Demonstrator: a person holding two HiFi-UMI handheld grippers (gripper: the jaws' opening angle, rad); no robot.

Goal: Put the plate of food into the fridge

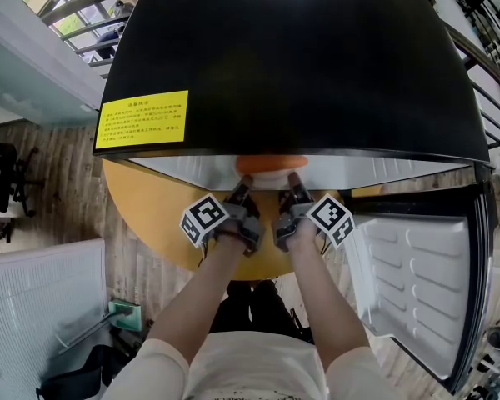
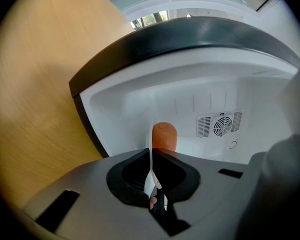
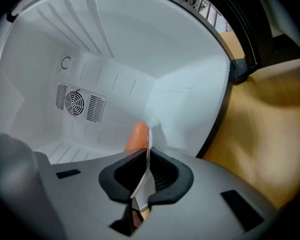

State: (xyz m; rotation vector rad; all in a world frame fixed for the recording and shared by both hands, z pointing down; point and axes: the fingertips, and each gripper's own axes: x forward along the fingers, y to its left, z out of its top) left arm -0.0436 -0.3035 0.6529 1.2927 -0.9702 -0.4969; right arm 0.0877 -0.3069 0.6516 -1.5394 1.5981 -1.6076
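A white plate [image 1: 271, 176] carries an orange piece of food [image 1: 271, 163] and sits at the mouth of the black mini fridge [image 1: 300, 57]. My left gripper [image 1: 240, 193] is shut on the plate's left rim [image 2: 151, 170]. My right gripper [image 1: 293, 190] is shut on its right rim [image 3: 143, 176]. Both gripper views see the plate edge-on, with the orange food [image 2: 164, 136] [image 3: 138, 136] showing past the jaws. Behind it is the fridge's white inside [image 2: 190, 99] [image 3: 115, 59]. Most of the plate is hidden under the fridge's top in the head view.
The fridge stands on a round wooden table [image 1: 150, 215]. Its door [image 1: 417, 257] hangs open to the right, with white shelves inside it. A fan vent [image 2: 221, 124] [image 3: 75, 102] is set in the back wall. A yellow label [image 1: 142, 119] is on the fridge top.
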